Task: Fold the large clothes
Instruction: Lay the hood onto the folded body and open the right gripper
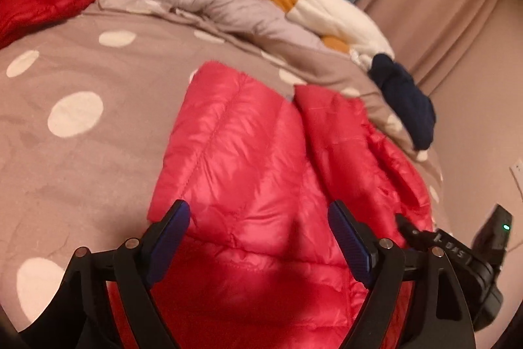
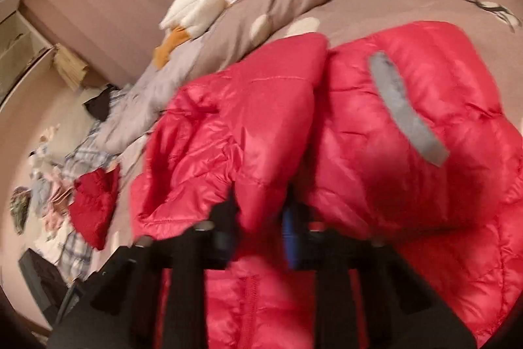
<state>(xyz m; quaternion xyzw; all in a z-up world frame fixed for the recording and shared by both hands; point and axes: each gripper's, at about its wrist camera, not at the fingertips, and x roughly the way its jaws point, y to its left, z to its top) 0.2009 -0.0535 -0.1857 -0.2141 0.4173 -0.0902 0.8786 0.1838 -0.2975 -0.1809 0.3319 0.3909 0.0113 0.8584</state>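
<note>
A: Where's the jacket?
B: The red puffer jacket (image 1: 248, 159) lies on the dotted bedspread (image 1: 75, 71), under and ahead of both tongs.
A: The tongs?
B: Left gripper (image 1: 258, 237) spread wide above it, empty. Right gripper (image 2: 261, 218) pinched narrow on a jacket fold.

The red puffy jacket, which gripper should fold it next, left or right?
Right, probably. The right gripper already looks shut on a fold of the red jacket, so it can carry that part over. The left gripper is open above the jacket, holding nothing.
</note>
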